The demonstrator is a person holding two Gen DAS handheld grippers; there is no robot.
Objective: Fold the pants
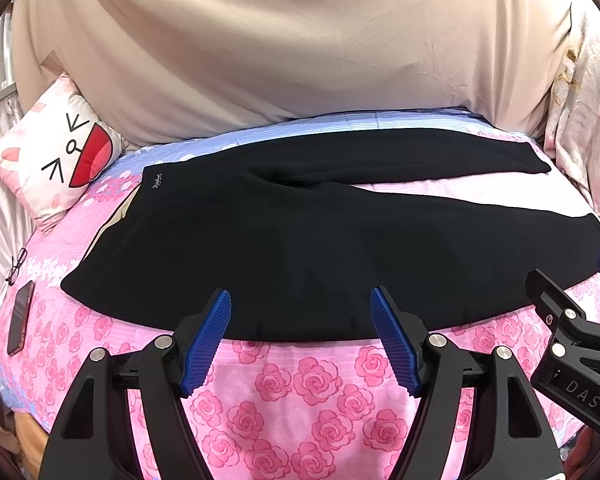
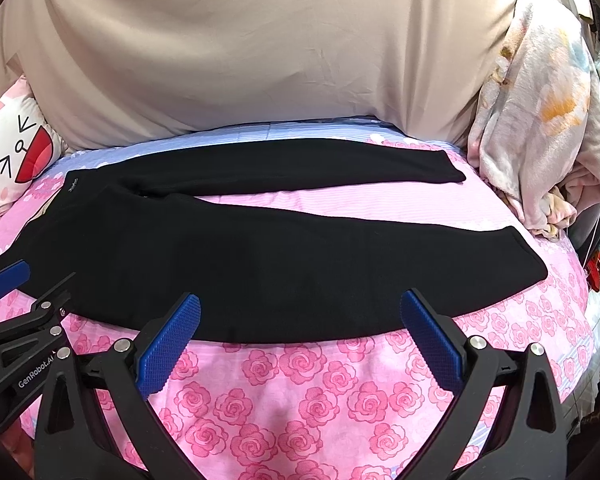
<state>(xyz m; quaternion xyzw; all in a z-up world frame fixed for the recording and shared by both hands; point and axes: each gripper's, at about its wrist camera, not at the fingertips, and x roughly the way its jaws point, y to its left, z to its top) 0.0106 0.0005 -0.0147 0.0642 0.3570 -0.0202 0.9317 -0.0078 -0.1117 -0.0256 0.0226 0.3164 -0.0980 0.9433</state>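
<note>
Both tools empty, spread wide, poised at near edge of pants.

Left gripper (image 1: pixel 300 312), blue ribbed pads parted, sits near the waist end; right gripper (image 2: pixel 300 320), equally parted, sits toward the cuffs. Black knit pants (image 1: pixel 320 240) lie flat on the pink rose-print bedsheet (image 1: pixel 300 400), just ahead of both, long axis crosswise: waistband left, legs splayed right. Pad tips seem to touch the near hem, though fisheye makes it uncertain. Fabric smooth, unfolded; far leg angled away.
</note>
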